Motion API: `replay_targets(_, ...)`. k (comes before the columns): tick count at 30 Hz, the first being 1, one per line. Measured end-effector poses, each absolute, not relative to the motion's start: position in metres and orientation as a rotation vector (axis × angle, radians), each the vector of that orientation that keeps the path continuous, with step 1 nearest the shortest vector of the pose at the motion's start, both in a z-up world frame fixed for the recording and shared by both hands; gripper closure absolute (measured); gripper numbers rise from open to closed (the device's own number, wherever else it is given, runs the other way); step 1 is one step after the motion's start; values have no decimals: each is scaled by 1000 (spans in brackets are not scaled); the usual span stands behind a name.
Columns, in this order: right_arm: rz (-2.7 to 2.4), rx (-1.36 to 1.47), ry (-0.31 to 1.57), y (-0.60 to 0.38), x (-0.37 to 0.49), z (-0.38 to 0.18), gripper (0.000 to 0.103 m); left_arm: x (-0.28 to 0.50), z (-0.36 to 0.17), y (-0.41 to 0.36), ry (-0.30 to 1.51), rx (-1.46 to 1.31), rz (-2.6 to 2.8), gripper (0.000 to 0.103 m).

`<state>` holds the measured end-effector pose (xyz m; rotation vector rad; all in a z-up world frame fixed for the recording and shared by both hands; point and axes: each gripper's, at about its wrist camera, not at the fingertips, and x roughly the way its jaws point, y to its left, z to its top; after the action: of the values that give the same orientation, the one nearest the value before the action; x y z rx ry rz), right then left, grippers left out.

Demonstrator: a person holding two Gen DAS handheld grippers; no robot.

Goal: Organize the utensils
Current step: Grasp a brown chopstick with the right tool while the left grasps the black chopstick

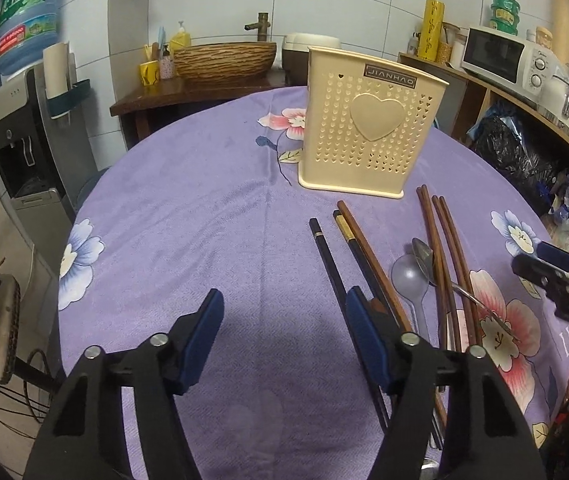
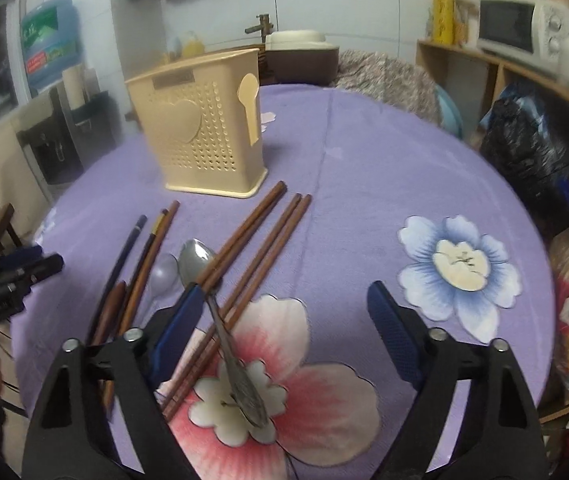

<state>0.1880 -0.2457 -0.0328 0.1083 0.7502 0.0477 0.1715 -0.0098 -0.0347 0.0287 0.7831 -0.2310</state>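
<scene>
A cream perforated utensil holder (image 1: 368, 124) with a heart on its side stands upright on the purple floral tablecloth (image 1: 188, 216); it also shows in the right wrist view (image 2: 204, 128). In front of it lie black chopsticks (image 1: 326, 256), several brown wooden chopsticks (image 1: 448, 248), a clear plastic spoon (image 1: 408, 276) and a metal spoon (image 2: 220, 320). My left gripper (image 1: 282, 306) is open and empty, just left of the black chopsticks. My right gripper (image 2: 284, 296) is open and empty above the metal spoon's handle and the brown chopsticks (image 2: 260, 240).
The round table's edge curves all around. Behind it stand a woven basin (image 1: 224, 60) on a dark stand, a water dispenser (image 1: 24, 128) at left and a shelf with a microwave (image 1: 500, 56) at right. Black bags (image 1: 512, 148) sit by the shelf.
</scene>
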Motion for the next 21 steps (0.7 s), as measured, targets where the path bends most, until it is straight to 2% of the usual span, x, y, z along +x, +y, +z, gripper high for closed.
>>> replay_targets(6,108,247,807,-251,229,-33,49,177,-37,-12,799,18,-234,44)
replay_targets(8,125,271,831,-248,245,-34,60,178,-38,-12,800,21,-229,44)
replay_targets(11,139,333,873,-246,273,-35,70,181,-40,-13,805,20,-229,44)
replay_targets(19,32,340,962,-236,334,-47,83,181,-42,-11,810,19,-226,44)
replay_targets(21,11,335,966,-235,338,-48,84,181,-43,-10,810,20,-224,44)
